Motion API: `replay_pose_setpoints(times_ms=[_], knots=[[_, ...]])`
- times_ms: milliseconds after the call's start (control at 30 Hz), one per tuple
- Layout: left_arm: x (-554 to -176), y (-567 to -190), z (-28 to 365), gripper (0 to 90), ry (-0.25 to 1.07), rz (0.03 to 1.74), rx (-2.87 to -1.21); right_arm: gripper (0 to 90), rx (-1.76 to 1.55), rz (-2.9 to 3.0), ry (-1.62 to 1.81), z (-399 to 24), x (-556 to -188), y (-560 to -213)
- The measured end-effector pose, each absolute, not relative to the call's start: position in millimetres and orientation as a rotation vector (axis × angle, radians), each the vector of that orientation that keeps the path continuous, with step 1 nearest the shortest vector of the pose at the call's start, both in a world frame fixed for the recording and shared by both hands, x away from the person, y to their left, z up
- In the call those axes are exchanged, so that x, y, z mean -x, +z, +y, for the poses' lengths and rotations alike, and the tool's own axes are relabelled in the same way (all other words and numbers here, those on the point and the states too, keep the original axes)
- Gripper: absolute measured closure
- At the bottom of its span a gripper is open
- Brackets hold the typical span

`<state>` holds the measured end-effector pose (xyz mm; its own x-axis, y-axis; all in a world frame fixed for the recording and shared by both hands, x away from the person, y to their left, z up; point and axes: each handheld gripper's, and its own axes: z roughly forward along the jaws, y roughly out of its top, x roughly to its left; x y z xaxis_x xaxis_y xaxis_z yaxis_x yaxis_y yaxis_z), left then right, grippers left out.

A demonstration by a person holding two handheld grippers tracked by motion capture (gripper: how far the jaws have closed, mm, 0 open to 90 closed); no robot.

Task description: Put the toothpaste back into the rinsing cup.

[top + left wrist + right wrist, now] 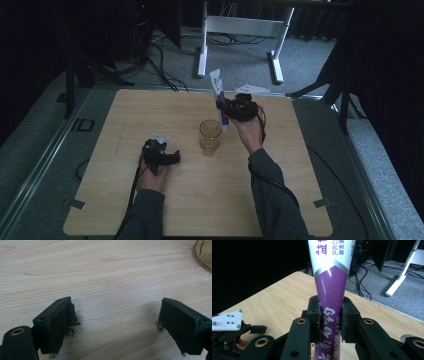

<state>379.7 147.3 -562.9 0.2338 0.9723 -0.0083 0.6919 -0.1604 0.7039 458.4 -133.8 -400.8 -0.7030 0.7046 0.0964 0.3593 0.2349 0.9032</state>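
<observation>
Right gripper: clamped on tube, held upright just above glass.
Left gripper: jaws wide apart, nothing between, low over table, near glass.

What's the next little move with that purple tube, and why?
Probably ease the toothpaste tube down and left until its lower end is inside the amber glass. The right tool is clamped on the tube, held upright just beside the glass, while the left tool rests open on the wooden table.
</observation>
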Motion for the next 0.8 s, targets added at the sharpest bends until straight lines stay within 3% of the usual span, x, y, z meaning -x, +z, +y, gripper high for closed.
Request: replay_pose_setpoints(times_ms=[800], knots=[[-379.7,-562.9,147.2,12.2,0.617,1.522,-1.924,73.0,-0.970,2.198,1.460,-118.5,-459.8,-404.1]])
